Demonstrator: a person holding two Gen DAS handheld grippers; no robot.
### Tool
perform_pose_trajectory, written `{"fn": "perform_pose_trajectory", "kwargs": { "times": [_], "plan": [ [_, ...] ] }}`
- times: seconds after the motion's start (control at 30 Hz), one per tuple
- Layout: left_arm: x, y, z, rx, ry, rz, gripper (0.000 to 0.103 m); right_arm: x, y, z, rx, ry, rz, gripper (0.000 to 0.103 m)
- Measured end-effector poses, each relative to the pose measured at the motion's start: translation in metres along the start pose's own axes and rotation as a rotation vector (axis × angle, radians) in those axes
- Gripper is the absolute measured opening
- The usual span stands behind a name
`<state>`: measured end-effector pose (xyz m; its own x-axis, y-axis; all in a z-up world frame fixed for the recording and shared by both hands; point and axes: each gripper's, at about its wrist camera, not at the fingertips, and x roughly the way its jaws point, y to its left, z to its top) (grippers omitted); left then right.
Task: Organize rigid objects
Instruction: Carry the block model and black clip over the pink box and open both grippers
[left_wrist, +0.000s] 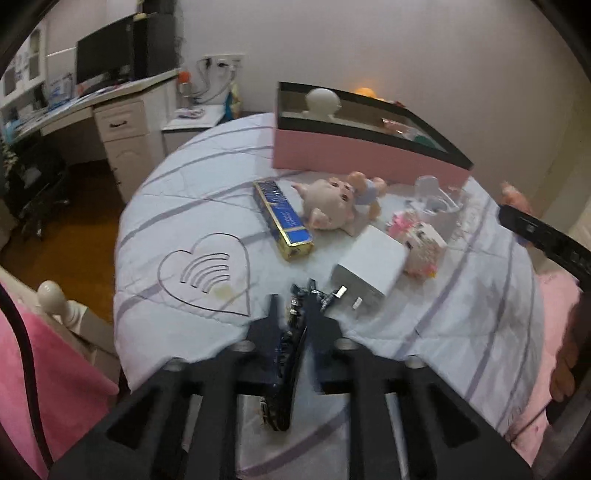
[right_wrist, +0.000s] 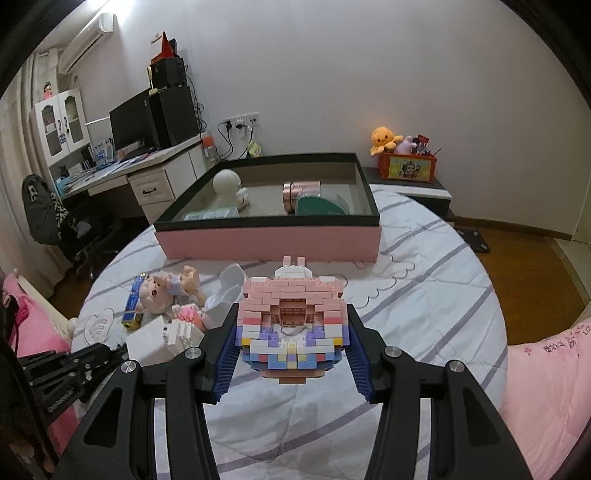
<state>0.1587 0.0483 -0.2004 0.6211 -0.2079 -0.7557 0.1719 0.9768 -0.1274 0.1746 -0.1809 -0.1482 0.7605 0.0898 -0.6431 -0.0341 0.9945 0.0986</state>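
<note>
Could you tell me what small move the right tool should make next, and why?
Probably carry it forward over the pink box: the right tool is shut on the brick model, held above the bed, and the open box lies straight ahead.

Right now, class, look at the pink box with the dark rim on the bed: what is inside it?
Inside the pink box: a white round-headed figure, a copper-coloured tin lying on its side, a dark green item and a pale packet. The near wall hides the floor strip behind it.

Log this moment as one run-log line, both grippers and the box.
left gripper: around dark hair clip, grip unclear | right gripper: holding brick figure | pink box: ahead, partly filled
</note>
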Motion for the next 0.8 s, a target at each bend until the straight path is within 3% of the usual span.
{"fn": "perform_pose_trajectory", "kwargs": {
  "times": [0.07,0.13,0.17,0.23,0.27,0.3,0.53,0.67,0.8],
  "plan": [
    [0.003,-0.003,-0.006,0.036,0.013,0.033,0.072,0.003,0.000,-0.001,0.000,0.011,0.003,0.053],
    [0.007,-0.006,-0.013,0.056,0.019,0.052,0.071,0.003,0.000,-0.002,0.002,0.011,0.004,0.053],
    [0.007,-0.008,-0.015,0.059,0.015,0.058,0.069,0.003,0.000,-0.002,0.003,0.010,0.004,0.053],
    [0.007,-0.011,-0.016,0.084,0.000,0.083,0.047,0.004,0.000,-0.002,0.002,0.009,0.002,0.053],
    [0.005,-0.012,-0.016,0.092,-0.010,0.085,0.024,0.005,-0.001,-0.002,0.005,0.011,0.003,0.053],
    [0.005,-0.011,-0.014,0.089,-0.011,0.080,0.019,0.005,-0.001,-0.002,0.007,0.011,0.004,0.053],
    [-0.019,-0.017,0.006,0.072,-0.099,0.054,0.019,0.000,0.001,0.000,0.004,-0.008,0.008,0.053],
    [-0.043,-0.035,0.035,0.113,-0.199,0.039,0.019,-0.009,0.003,0.008,0.007,-0.043,0.016,0.053],
    [-0.044,-0.053,0.065,0.142,-0.248,0.015,0.019,-0.013,0.007,0.020,-0.003,-0.077,0.022,0.053]
  ]
}}
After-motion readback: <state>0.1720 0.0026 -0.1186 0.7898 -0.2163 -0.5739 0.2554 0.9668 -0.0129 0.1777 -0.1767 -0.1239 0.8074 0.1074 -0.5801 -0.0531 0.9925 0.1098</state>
